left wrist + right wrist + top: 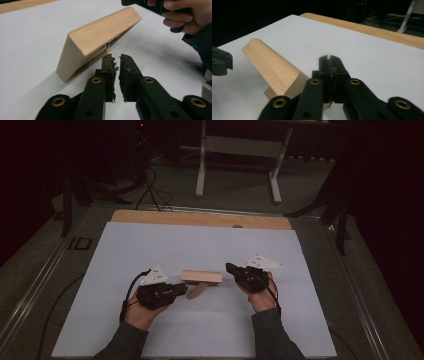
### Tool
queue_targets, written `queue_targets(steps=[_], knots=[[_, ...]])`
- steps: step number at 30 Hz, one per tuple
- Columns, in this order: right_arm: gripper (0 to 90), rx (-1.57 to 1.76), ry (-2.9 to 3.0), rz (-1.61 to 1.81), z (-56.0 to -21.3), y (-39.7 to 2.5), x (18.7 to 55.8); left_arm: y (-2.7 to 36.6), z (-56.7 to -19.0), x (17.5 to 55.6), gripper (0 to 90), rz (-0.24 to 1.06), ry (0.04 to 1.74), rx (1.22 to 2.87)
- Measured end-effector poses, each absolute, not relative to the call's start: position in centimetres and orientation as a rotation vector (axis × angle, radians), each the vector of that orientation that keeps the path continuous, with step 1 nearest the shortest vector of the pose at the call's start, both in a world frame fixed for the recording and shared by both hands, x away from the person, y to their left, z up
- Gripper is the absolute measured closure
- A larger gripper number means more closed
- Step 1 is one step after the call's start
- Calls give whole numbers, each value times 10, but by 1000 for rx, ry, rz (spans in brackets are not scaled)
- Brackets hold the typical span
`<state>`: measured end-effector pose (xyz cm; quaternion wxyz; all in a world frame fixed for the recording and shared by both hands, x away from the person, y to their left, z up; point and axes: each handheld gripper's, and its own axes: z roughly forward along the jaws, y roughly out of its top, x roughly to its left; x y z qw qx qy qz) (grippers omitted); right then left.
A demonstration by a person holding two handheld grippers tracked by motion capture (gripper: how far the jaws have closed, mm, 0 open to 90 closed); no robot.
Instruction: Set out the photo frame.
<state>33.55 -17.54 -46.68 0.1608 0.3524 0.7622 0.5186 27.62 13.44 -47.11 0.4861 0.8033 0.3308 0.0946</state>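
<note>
A: Wide white surface (pixel 150 245), with a wooden block (pixel 201 276) lying near the middle, long side across. Poking out from under its front edge, a smaller wooden strip (pixel 196 290), slanted toward the near left.

B: Early going, by the look of it. Block and strip both down on the sheet, nothing lifted, nothing gripped. Everything left to do: take hold, then move or turn the piece.

A: Flanked on both sides, though. Left tool (pixel 116 58) low and level, aimed at the block's underside, tips just short of the strip. Narrow slit between the jaws, nothing visibly clamped in it.

B: And the right tool (pixel 329 58): pressed fully closed, empty, just beside the block's right end. Touching or not, hard to say from here.

A: Left hand (pixel 142 312) angled in from the near left, right hand (pixel 260 297) from the near right, wrists low over the sheet. Sleeves coming in from the bottom edge.
</note>
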Motion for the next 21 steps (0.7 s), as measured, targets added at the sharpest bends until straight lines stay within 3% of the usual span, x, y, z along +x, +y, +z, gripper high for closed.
queue_targets(steps=[5, 21], knots=[[897, 1003, 2204, 1490, -471, -169, 341, 133, -475, 278, 891, 240, 814, 1979], [897, 988, 2257, 1523, -476, -165, 348, 120, -490, 292, 897, 262, 855, 2037]])
